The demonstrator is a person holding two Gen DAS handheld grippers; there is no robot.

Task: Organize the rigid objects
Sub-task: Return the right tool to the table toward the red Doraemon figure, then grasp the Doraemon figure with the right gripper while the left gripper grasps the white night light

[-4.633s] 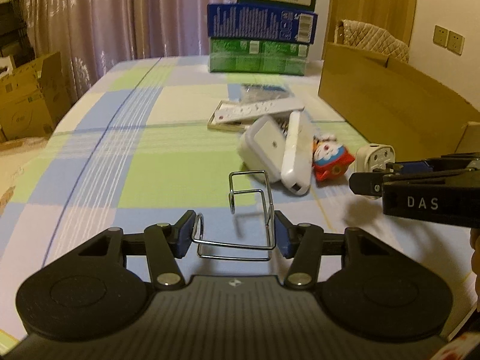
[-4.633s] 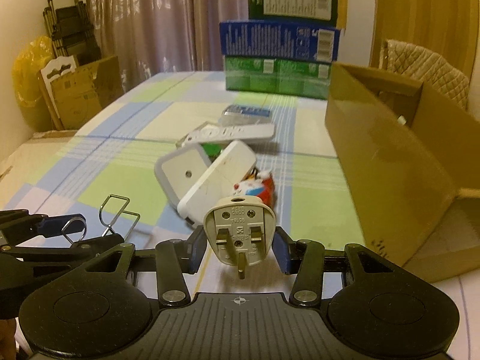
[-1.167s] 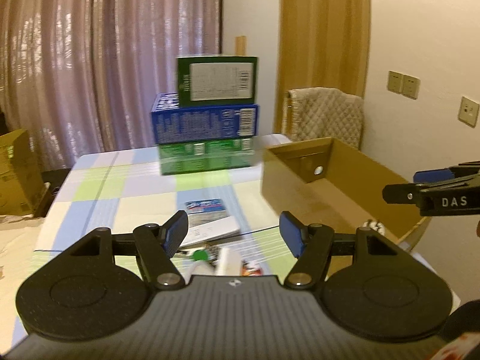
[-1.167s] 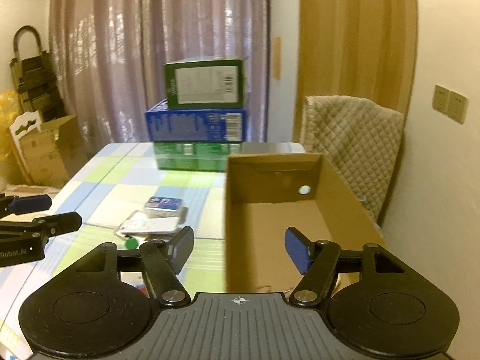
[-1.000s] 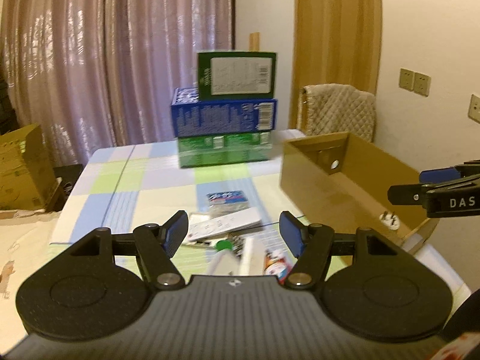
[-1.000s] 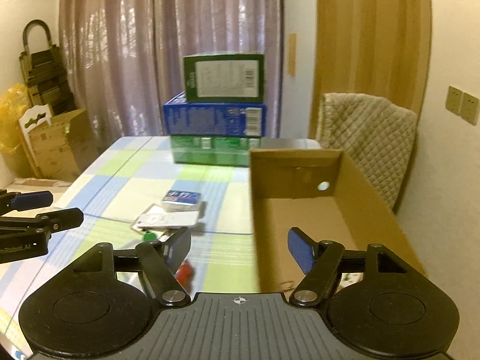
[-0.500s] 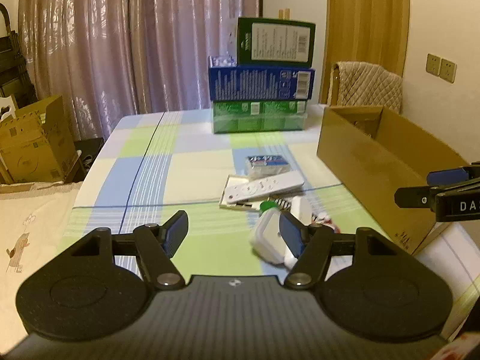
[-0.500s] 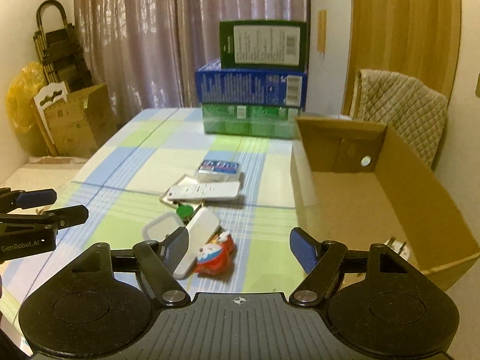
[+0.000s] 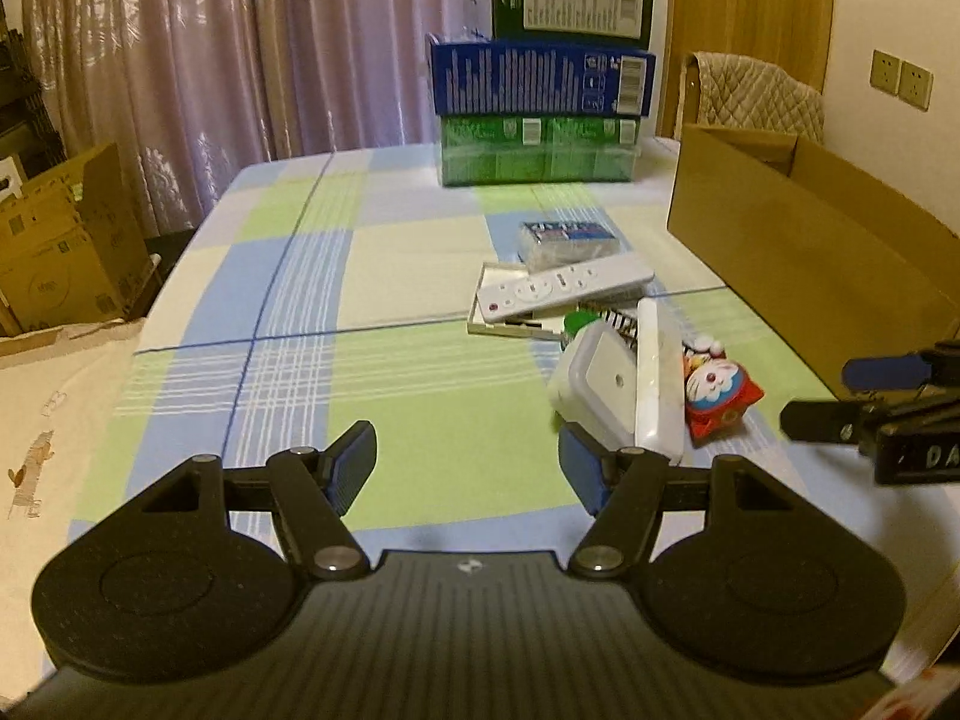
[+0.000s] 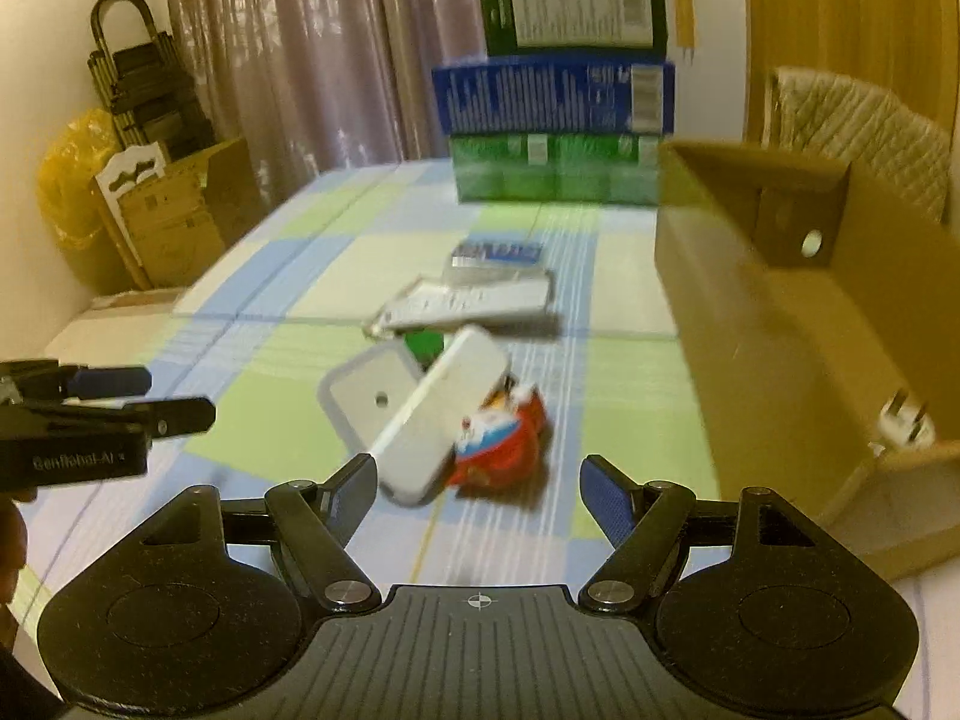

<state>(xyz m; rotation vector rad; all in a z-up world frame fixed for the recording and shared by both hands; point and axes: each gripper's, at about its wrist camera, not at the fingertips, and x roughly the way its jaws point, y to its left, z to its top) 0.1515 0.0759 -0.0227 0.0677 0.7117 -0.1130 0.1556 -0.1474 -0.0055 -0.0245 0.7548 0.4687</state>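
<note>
Cardboard box (image 10: 780,324) rectangular; glossy white container (image 9: 591,381).

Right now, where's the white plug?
Right wrist view, far right: the white plug lies inside the cardboard box at its near end, prongs up, right of the red Doraemon toy.

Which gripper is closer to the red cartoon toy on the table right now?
Right, by a little. The right gripper is open with the red cartoon toy just ahead between its fingers. The left gripper, also open, has the toy ahead and off to its right.
</note>
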